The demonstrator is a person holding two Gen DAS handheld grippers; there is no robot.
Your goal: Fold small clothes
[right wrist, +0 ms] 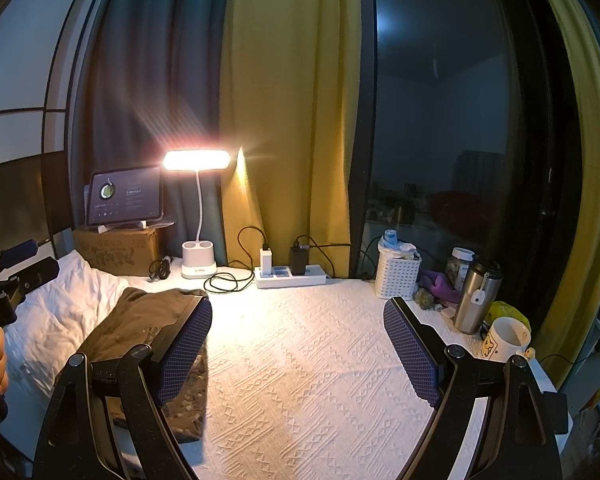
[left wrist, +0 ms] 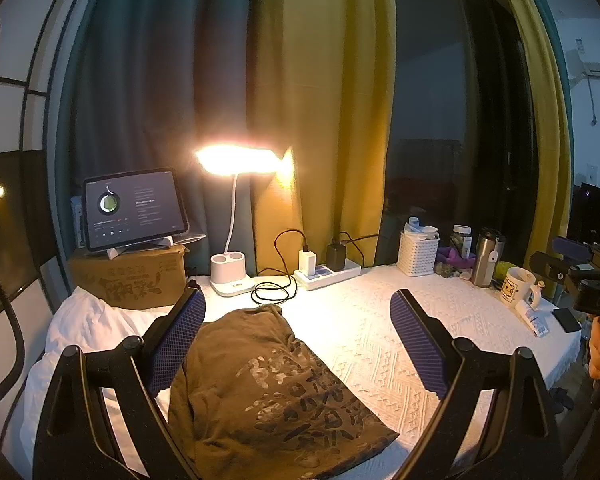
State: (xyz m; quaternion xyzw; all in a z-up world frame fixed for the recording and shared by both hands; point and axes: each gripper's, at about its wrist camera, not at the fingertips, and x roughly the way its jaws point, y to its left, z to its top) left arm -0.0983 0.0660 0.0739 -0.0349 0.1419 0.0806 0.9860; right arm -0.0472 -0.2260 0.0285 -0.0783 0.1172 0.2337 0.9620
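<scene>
An olive-brown T-shirt [left wrist: 268,392] with a pale print lies folded on the white textured cloth [left wrist: 380,344] of the table. My left gripper [left wrist: 298,340] hovers over it, jaws wide apart, its left pad beside the shirt's left edge, nothing pinched. In the right wrist view the same shirt [right wrist: 140,320] lies at the left, partly hidden behind my left finger. My right gripper [right wrist: 298,348] stands open above bare cloth [right wrist: 300,360], to the right of the shirt. The right gripper's body [left wrist: 580,276] shows at the far right of the left wrist view.
At the back stand a lit desk lamp [left wrist: 236,160], a tablet [left wrist: 134,208] on a cardboard box [left wrist: 132,276], a power strip [left wrist: 328,272] with cables, a white basket [left wrist: 418,254], a steel flask [left wrist: 488,258] and a mug [left wrist: 520,286]. A white pillow [left wrist: 80,328] lies left.
</scene>
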